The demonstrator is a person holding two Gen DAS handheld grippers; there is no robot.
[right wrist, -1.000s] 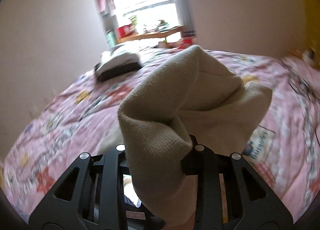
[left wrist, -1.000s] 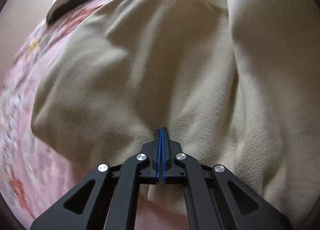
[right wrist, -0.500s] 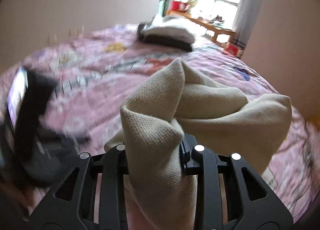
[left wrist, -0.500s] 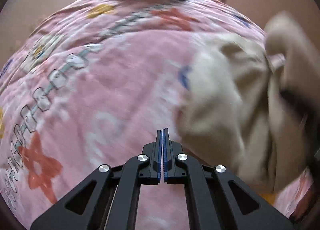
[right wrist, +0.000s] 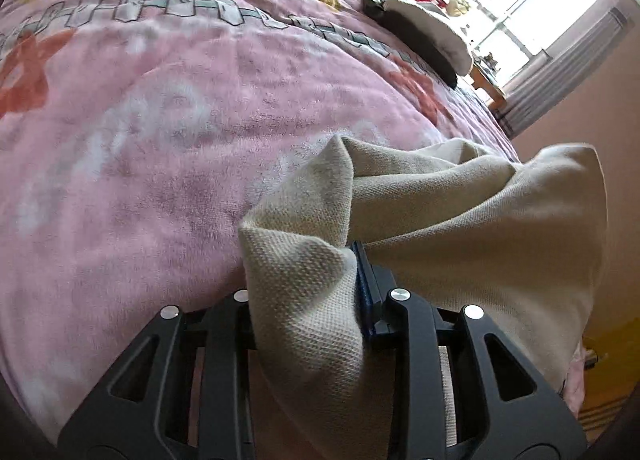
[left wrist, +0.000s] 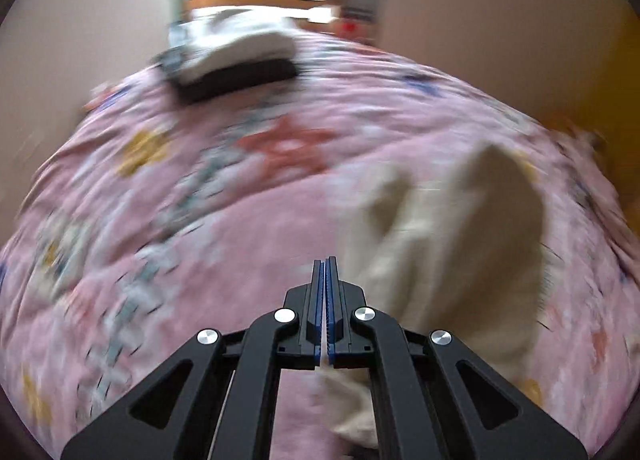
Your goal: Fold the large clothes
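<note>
Right gripper (right wrist: 352, 272) clamped on bunched beige garment (right wrist: 460, 219) above pink blanket (right wrist: 160, 139); left gripper (left wrist: 325, 280) closed, empty (garment just beside it, blurred).

A home bedroom is shown: a bed (right wrist: 168, 131) covered by a pink patterned blanket (left wrist: 256, 219), folded bedding (left wrist: 236, 55) at 12 o'clock, and a bright window (right wrist: 532, 15) beyond.
</note>
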